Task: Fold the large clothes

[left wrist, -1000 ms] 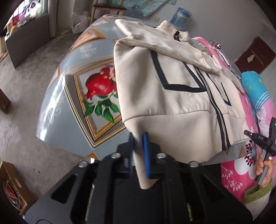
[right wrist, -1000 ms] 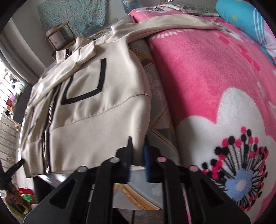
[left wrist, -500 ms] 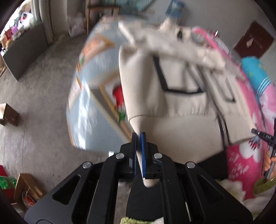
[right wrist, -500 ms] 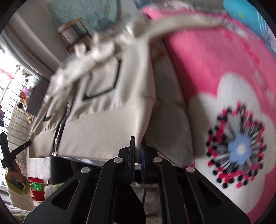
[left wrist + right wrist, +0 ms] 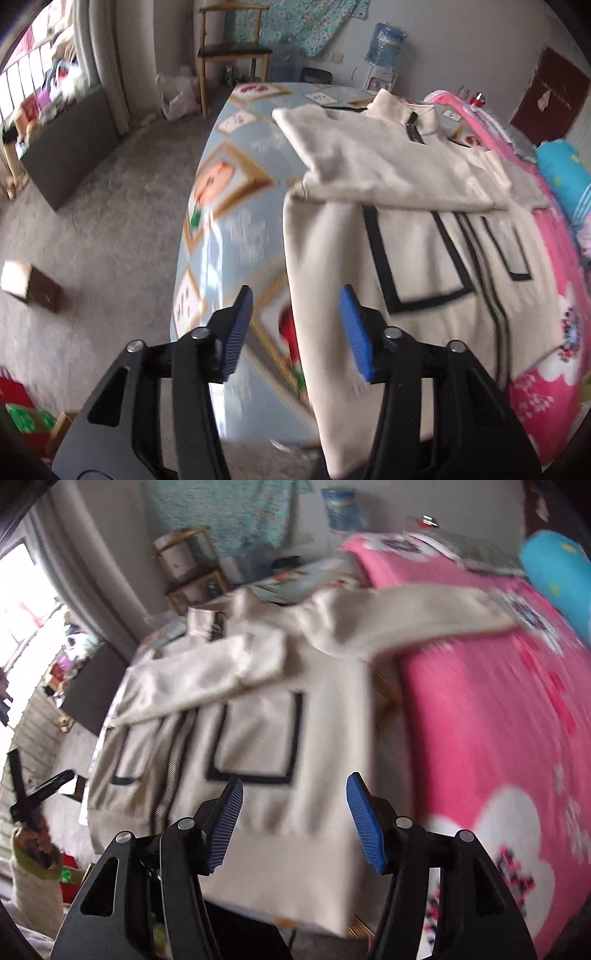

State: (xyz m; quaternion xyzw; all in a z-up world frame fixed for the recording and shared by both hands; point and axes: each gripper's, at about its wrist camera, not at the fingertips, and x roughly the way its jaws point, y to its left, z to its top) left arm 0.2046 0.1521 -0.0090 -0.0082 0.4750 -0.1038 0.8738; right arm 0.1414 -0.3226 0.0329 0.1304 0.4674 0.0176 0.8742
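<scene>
One cream zip-up jacket with black trim (image 5: 424, 266) is seen spread across the pale blue printed tablecloth (image 5: 236, 206), hem draped over the near edge, one sleeve folded across the chest. Two grippers are counted: the left gripper (image 5: 295, 332) and the right gripper (image 5: 295, 819), both spread wide, nothing held. One pink flowered blanket (image 5: 480, 720) sits alongside.
</scene>
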